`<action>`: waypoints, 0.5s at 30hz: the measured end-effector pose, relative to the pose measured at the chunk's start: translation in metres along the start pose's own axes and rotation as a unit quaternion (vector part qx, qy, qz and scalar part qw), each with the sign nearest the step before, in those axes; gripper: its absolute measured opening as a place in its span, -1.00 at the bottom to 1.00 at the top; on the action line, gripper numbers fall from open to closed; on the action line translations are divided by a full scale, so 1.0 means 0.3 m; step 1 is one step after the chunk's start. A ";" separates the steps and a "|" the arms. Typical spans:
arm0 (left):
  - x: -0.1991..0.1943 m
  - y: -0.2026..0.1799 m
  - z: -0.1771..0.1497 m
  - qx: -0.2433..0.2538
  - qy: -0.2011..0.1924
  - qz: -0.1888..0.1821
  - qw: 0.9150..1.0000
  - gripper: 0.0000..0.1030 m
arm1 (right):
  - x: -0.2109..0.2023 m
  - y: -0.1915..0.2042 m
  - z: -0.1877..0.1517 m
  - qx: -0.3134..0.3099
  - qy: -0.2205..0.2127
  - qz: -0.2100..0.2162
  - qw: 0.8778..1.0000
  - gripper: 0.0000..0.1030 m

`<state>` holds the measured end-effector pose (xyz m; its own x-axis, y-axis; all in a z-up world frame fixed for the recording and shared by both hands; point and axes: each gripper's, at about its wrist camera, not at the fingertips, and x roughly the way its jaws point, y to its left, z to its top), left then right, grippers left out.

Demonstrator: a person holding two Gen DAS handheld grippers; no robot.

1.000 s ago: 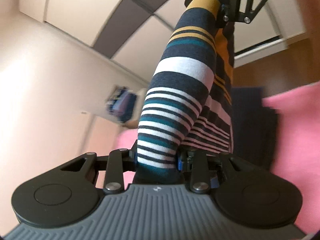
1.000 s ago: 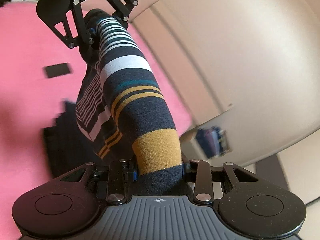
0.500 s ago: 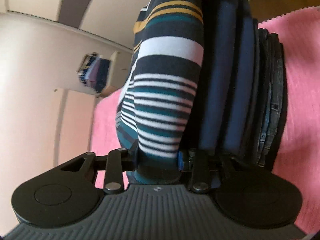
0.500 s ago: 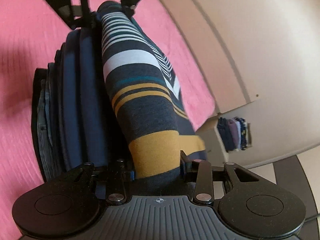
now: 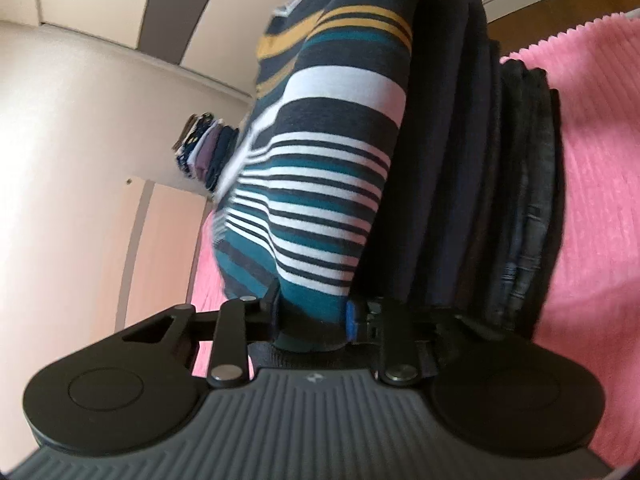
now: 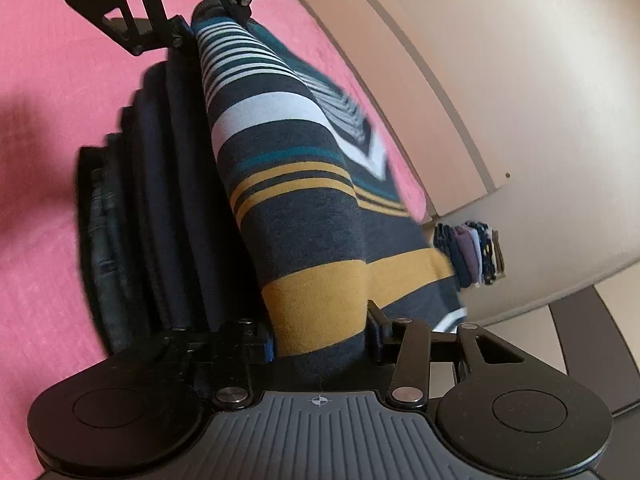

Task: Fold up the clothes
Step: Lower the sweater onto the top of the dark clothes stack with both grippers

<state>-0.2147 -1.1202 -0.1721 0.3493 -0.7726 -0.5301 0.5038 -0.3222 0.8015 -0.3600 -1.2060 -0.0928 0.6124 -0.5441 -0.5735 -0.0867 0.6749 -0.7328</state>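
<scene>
A folded striped garment point(image 5: 332, 184) in navy, white, teal and mustard stretches between both grippers. My left gripper point(image 5: 312, 320) is shut on its teal-striped end. My right gripper point(image 6: 320, 344) is shut on the mustard-banded end of the striped garment point(image 6: 280, 184). The garment lies against a stack of folded dark clothes point(image 5: 492, 184) on the pink cover. In the right wrist view that dark stack point(image 6: 152, 184) is at its left, and the left gripper point(image 6: 200, 20) shows at the top. The fingertips are buried in cloth.
The pink ribbed bed cover point(image 5: 600, 184) spreads under the stack; the same pink cover point(image 6: 44, 200) fills the left of the right wrist view. A second pile of folded clothes point(image 5: 204, 152) sits farther off near cream cupboard doors point(image 5: 80, 100). Wood floor shows beyond the bed.
Both grippers have carried the striped garment down and sideways onto the stack of dark clothes; a second ago it hung in the air above the bed. Both stay shut.
</scene>
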 end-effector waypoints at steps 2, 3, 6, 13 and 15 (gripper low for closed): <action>-0.023 -0.052 -0.002 -0.013 0.003 0.002 1.000 -0.55 | -0.053 0.059 -0.028 -0.014 -0.008 0.007 1.000 -0.14; -0.036 -0.066 -0.004 -0.012 0.000 0.001 1.000 -0.54 | -0.072 0.086 -0.041 -0.019 -0.011 0.010 1.000 -0.14; -0.060 -0.079 -0.005 -0.008 -0.007 -0.003 1.000 -0.54 | -0.062 0.132 -0.049 -0.021 -0.016 0.015 1.000 -0.14; -0.037 0.079 0.039 0.015 -0.015 0.011 1.000 -0.54 | -0.015 0.044 -0.004 0.028 -0.004 0.018 0.999 -0.14; -0.029 0.137 0.052 0.047 -0.033 0.030 0.998 -0.54 | 0.004 0.036 0.003 0.050 -0.002 0.014 0.999 -0.14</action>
<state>-0.2093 -1.1353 -0.1304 0.3216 -0.8258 -0.4633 0.4058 -0.3218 0.8554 -0.3595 -1.1990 -0.1011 0.6135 -0.5225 -0.5922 -0.0246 0.7368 -0.6757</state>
